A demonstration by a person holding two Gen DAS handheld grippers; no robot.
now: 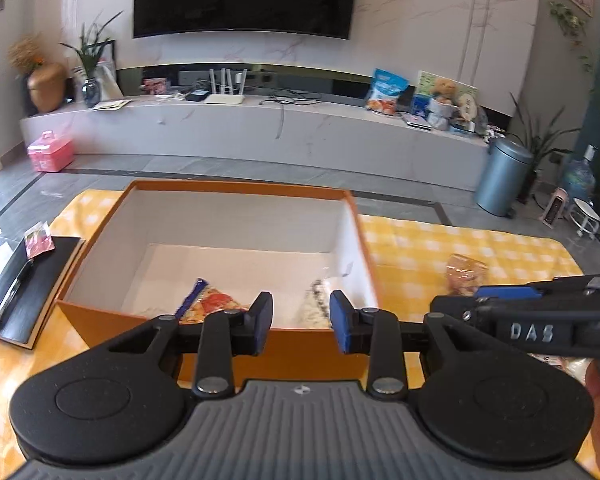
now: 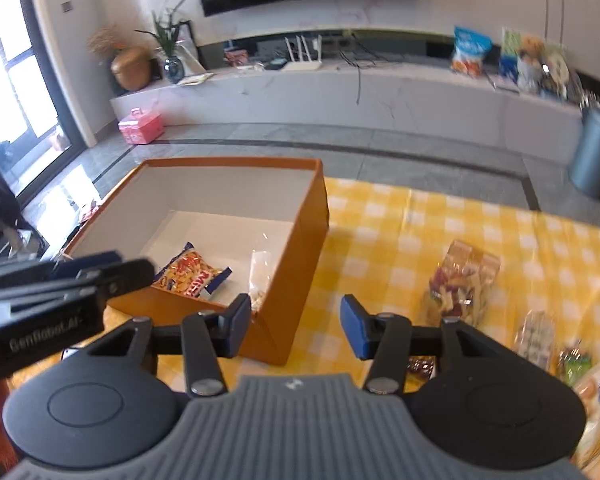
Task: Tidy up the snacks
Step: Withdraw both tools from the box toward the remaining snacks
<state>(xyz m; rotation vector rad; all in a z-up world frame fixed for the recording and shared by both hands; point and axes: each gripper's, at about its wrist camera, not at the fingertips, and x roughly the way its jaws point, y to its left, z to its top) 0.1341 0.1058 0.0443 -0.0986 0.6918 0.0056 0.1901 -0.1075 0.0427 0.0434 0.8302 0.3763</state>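
An orange box (image 1: 362, 236) with a white inside stands on the yellow checked cloth; it also shows in the right wrist view (image 2: 300, 248). Inside lie an orange snack packet (image 2: 190, 272) and a clear pale packet (image 2: 260, 276); both also show in the left wrist view, the orange one (image 1: 210, 304) and the pale one (image 1: 314, 308). My left gripper (image 1: 300, 322) is open and empty just before the box's near wall. My right gripper (image 2: 294, 326) is open and empty beside the box's right corner. A clear bag of mixed snacks (image 2: 462, 284) lies on the cloth to the right.
More packets (image 2: 540, 336) lie at the right edge of the cloth. A black tray (image 1: 24, 292) with a pink packet sits left of the box. The table's far edge drops to a grey floor with a bin (image 1: 504, 176).
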